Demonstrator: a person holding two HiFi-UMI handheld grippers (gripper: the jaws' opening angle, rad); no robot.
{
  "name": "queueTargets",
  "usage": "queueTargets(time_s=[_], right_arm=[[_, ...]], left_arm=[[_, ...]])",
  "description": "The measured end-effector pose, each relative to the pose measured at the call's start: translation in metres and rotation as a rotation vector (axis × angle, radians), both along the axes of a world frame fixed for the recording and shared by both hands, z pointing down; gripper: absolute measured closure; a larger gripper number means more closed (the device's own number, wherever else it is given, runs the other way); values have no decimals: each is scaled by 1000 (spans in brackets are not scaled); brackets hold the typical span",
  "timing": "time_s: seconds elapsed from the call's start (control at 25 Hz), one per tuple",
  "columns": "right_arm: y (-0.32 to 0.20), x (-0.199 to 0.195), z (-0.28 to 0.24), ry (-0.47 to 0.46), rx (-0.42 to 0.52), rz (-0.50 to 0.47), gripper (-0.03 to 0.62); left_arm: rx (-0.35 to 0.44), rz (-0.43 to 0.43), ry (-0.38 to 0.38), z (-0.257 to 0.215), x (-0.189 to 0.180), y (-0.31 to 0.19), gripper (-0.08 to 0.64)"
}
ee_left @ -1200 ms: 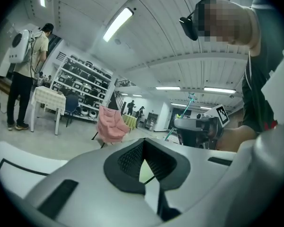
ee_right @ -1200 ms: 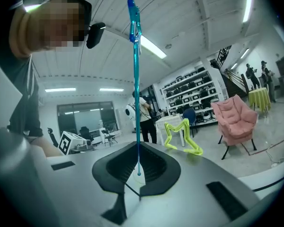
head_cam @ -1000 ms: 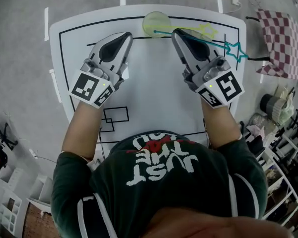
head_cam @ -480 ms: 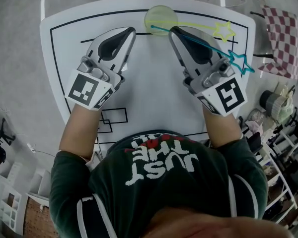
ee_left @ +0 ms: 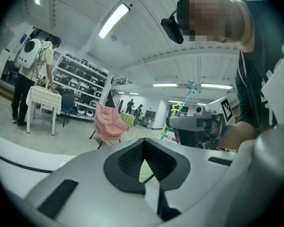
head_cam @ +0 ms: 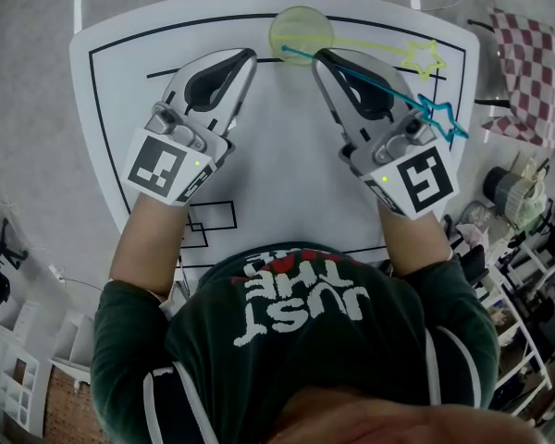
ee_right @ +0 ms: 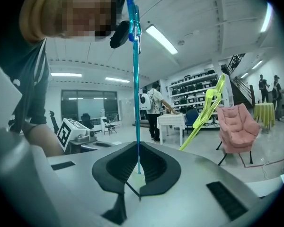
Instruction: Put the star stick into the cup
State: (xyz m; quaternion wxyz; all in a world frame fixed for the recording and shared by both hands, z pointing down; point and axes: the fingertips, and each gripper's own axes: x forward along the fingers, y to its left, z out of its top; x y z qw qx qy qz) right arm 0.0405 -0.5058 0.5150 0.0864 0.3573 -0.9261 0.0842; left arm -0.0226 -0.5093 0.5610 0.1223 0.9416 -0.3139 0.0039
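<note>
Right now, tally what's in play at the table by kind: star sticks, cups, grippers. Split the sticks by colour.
Star sticks: 2 (blue star stick, yellow star stick)
Cups: 1 (cup)
Grippers: 2 (left gripper, right gripper)
Total: 5

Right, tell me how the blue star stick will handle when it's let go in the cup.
Probably stiff: the blue star stick stands straight though the right gripper pinches it only near its lower end. Likely light, being so thin. Its star end may make it lean on the rim of the cup, as the yellow star stick does.
</note>
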Motion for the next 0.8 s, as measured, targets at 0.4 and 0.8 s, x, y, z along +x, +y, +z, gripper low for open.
queueTargets(time_s=[0.4, 0.8], right_arm=[[0, 1, 11, 59, 9, -8, 549], [1, -5, 10, 61, -14, -9, 488]], left_arm=[[2, 11, -2, 3, 4, 1, 565], [1, 17, 4, 1, 7, 3, 565]])
